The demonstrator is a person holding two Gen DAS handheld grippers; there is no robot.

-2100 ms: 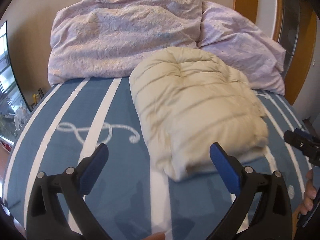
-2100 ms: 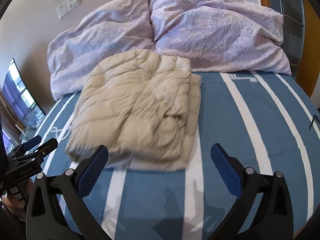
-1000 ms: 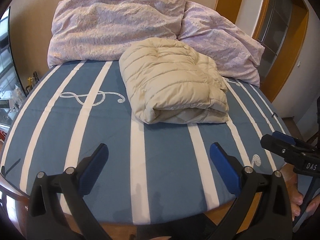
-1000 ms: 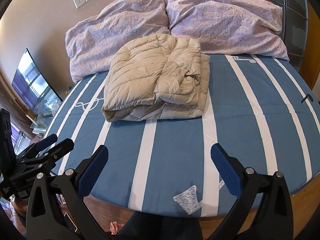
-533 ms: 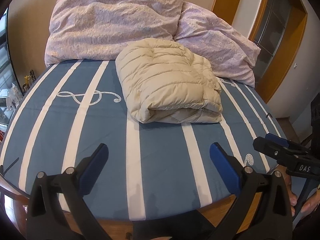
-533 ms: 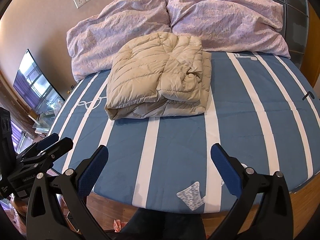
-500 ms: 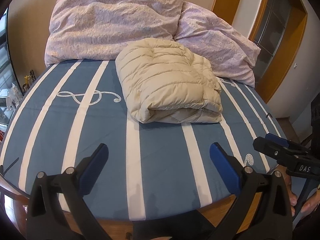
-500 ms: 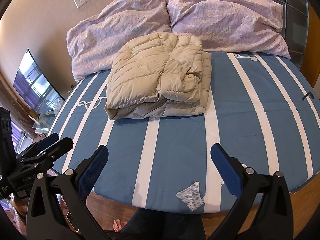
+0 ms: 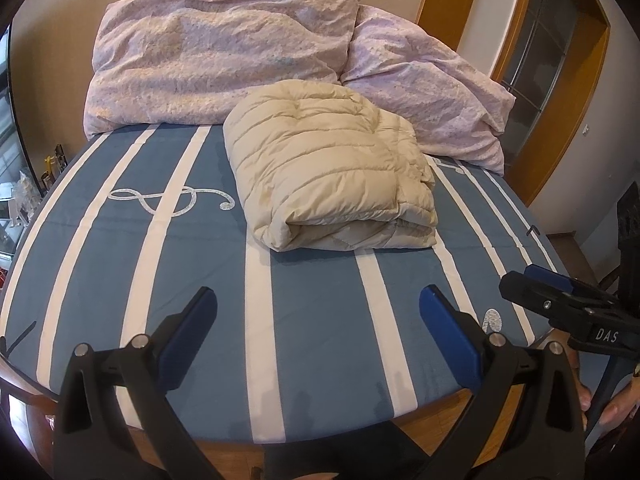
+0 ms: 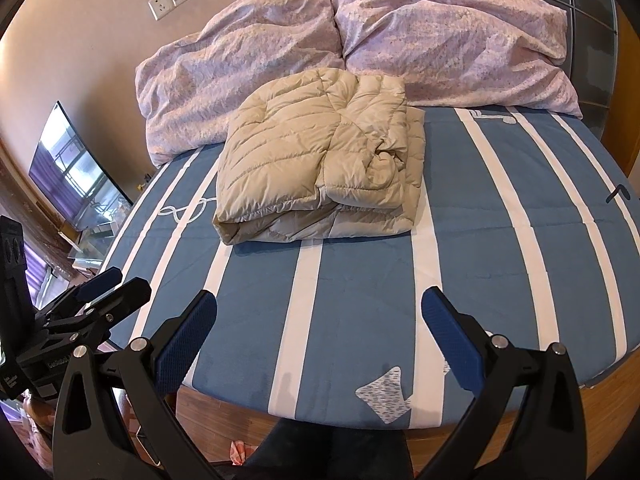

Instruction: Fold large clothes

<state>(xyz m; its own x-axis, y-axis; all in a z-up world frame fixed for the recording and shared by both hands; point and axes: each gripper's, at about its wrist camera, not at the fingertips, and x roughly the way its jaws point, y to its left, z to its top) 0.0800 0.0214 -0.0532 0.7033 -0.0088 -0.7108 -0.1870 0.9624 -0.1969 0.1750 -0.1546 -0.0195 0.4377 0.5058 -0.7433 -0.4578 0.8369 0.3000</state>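
A beige quilted down jacket [image 9: 332,176] lies folded into a thick bundle on the blue striped bed [image 9: 320,320], near the pillows. It also shows in the right wrist view [image 10: 320,168]. My left gripper [image 9: 318,316] is open and empty, held over the foot of the bed, well short of the jacket. My right gripper [image 10: 320,316] is open and empty, also back at the foot edge. The right gripper shows from the side in the left wrist view [image 9: 560,304]; the left gripper shows in the right wrist view [image 10: 92,300].
Two lilac pillows [image 9: 224,56] [image 10: 452,36] lean on the wall behind the jacket. A wooden bed frame edge [image 10: 600,392] runs below the mattress. A screen [image 10: 76,176] stands to the left; a wooden door frame [image 9: 568,92] to the right.
Both grippers have pulled back from the folded jacket to the foot of the bed, then held nearly still over the last half second. The jacket has stayed in place.
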